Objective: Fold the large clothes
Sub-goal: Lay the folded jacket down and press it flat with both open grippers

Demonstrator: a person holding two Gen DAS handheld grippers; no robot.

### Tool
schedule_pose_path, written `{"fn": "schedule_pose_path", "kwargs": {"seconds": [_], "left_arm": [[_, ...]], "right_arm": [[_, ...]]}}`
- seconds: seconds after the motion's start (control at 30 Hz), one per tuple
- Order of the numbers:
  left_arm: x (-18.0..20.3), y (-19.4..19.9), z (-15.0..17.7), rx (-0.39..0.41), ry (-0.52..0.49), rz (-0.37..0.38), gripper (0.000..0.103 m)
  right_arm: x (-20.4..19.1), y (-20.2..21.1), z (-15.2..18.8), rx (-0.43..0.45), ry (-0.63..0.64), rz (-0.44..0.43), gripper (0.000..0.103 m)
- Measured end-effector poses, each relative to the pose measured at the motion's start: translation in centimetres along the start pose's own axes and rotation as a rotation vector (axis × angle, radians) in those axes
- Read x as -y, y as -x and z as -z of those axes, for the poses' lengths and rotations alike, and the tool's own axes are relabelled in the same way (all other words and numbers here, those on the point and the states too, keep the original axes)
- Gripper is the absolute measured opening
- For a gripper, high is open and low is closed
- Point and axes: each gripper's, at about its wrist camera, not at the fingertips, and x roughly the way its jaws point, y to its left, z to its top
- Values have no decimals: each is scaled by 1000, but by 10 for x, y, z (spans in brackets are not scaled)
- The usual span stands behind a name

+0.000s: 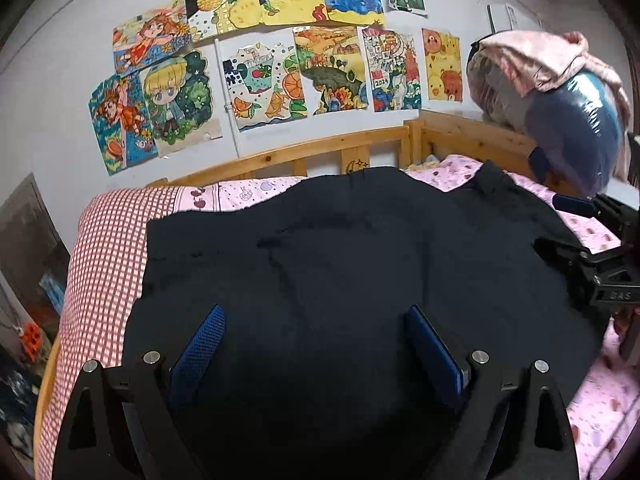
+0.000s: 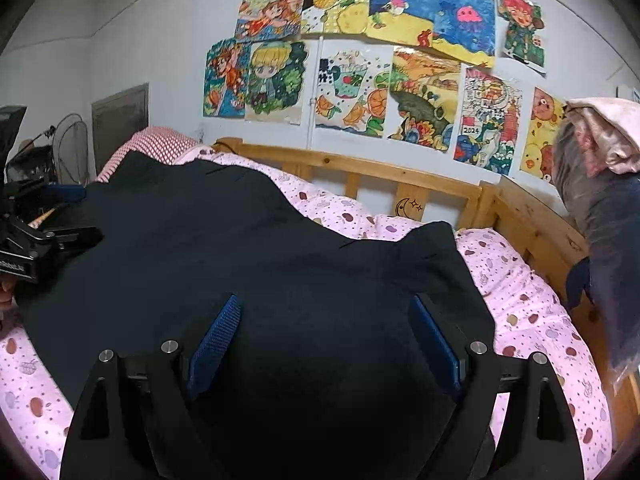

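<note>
Much of the dark garment (image 1: 340, 264) is swallowed by shadow at the bottom centre of both views, its near hem cut off behind the gripper bodies, so folds and seams are hard to read. It lies spread flat on the bed, over the pink patterned sheet (image 2: 532, 320), filling the middle of each frame.

Left gripper (image 1: 316, 344) hovers over the cloth, jaws spread wide, blue pads (image 1: 204, 340) holding nothing. Right gripper (image 2: 324, 336), same story: jaws wide apart above the fabric, empty. At the right edge of the left view the other gripper pokes in low over the garment's edge.

Red checked pillow (image 1: 108, 240) at the left, wooden bed rail (image 2: 392, 176) behind, colourful drawings (image 2: 360, 52) taped to the white wall, and a bundle of bagged bedding (image 1: 560, 96) at the upper right.
</note>
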Motion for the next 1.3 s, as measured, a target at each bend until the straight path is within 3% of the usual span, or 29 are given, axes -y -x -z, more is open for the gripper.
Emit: {"fn": "schedule_pose_path", "kwargs": {"seconds": [0.17, 0.27, 0.4, 0.5, 0.6, 0.8, 1.3], "left_arm": [[-7, -30, -18, -14, 33, -21, 92], [-12, -51, -25, -49, 56, -23, 97], [-20, -77, -27, -104, 101, -12, 103], [-26, -90, -25, -137, 138, 3, 103], [-29, -101, -21, -161, 161, 27, 103], [-40, -117, -8, -168, 227, 95, 103], [-47, -139, 2, -146, 287, 164, 103]], "right_arm": [[1, -31, -6, -50, 10, 38, 82], [8, -52, -10, -94, 12, 80, 82], [33, -87, -7, -177, -74, 118, 82], [50, -107, 2, -205, -100, 150, 91], [64, -124, 12, -249, -187, 84, 96], [72, -146, 32, -256, -273, 1, 101], [84, -174, 56, -211, -379, -71, 102]]}}
